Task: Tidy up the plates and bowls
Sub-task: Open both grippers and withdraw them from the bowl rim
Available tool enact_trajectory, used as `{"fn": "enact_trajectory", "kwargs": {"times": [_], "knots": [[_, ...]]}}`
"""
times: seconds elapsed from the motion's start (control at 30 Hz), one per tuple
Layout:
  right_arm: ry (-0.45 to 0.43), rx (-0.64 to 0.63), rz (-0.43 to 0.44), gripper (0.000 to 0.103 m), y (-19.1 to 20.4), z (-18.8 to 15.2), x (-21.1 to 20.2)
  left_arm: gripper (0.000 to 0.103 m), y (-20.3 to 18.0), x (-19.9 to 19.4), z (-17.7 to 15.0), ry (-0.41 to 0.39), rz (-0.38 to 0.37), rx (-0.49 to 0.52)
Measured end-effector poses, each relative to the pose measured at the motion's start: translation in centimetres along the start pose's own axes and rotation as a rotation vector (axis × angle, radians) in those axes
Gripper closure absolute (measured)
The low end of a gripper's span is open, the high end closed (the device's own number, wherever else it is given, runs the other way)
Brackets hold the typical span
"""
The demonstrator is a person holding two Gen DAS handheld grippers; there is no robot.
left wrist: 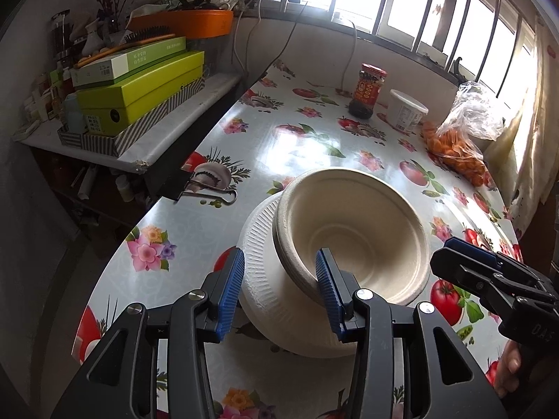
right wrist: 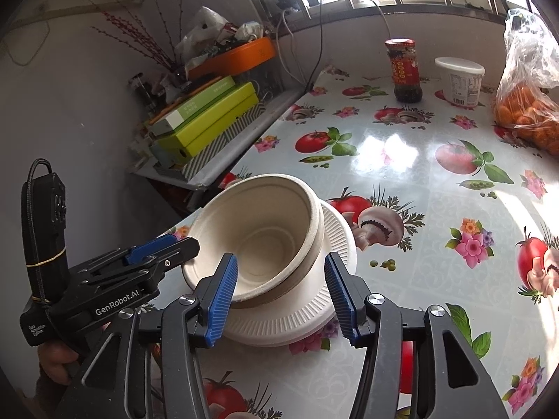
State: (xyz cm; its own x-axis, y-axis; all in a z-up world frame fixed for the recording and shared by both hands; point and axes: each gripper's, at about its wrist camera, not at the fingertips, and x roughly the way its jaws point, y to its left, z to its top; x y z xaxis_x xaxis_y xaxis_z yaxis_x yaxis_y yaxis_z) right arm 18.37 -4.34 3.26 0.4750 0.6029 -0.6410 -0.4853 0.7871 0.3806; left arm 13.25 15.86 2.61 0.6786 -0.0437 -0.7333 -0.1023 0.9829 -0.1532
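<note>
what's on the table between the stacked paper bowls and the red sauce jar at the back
Nothing: between the bowls and the jar only bare patterned tablecloth shows, in both wrist views.

The left gripper (right wrist: 139, 262) reads "GenRobot.AI" on its black body, with "Data Acquisition System" on the block (right wrist: 35, 328) behind it.

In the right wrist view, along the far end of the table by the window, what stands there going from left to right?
Red-labelled jar → white lidded tub → clear plastic bag of oranges. All three stand apart from the stacked bowls and plates in the foreground.
</note>
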Motion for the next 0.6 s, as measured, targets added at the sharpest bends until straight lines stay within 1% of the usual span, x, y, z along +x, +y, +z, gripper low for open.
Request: {"fn": "enact_trajectory", "kwargs": {"times": [0.2, 0.3, 0.43, 0.53, 0.6], "knots": [[-0.021, -0.024, -0.018, 0.047, 0.6, -0.8, -1.0, 0.059, -0.4, -1.3, -0.7, -0.03, 0.035, 0.011], [-0.038, -0.031, -0.031, 0.045, 0.8, -1.2, -1.6, 0.059, -0.8, -2.1, -1.2, -0.059, 0.074, 0.031], [-0.066, -0.046, -0.05, 0.044, 0.9, -1.9, -2.6, 0.059, -1.4, -3.2, -2.1, -0.093, 0.091, 0.033], [-0.092, -0.074, -0.095, 0.041, 1.2, -2.6, -3.3, 0.059, -2.1, -3.9, -2.9, -0.115, 0.124, 0.045], [-0.109, -0.107, -0.128, 0.038, 1.7, -3.3, -3.7, 0.059, -2.5, -4.4, -3.5, -0.133, 0.134, 0.049]]}}
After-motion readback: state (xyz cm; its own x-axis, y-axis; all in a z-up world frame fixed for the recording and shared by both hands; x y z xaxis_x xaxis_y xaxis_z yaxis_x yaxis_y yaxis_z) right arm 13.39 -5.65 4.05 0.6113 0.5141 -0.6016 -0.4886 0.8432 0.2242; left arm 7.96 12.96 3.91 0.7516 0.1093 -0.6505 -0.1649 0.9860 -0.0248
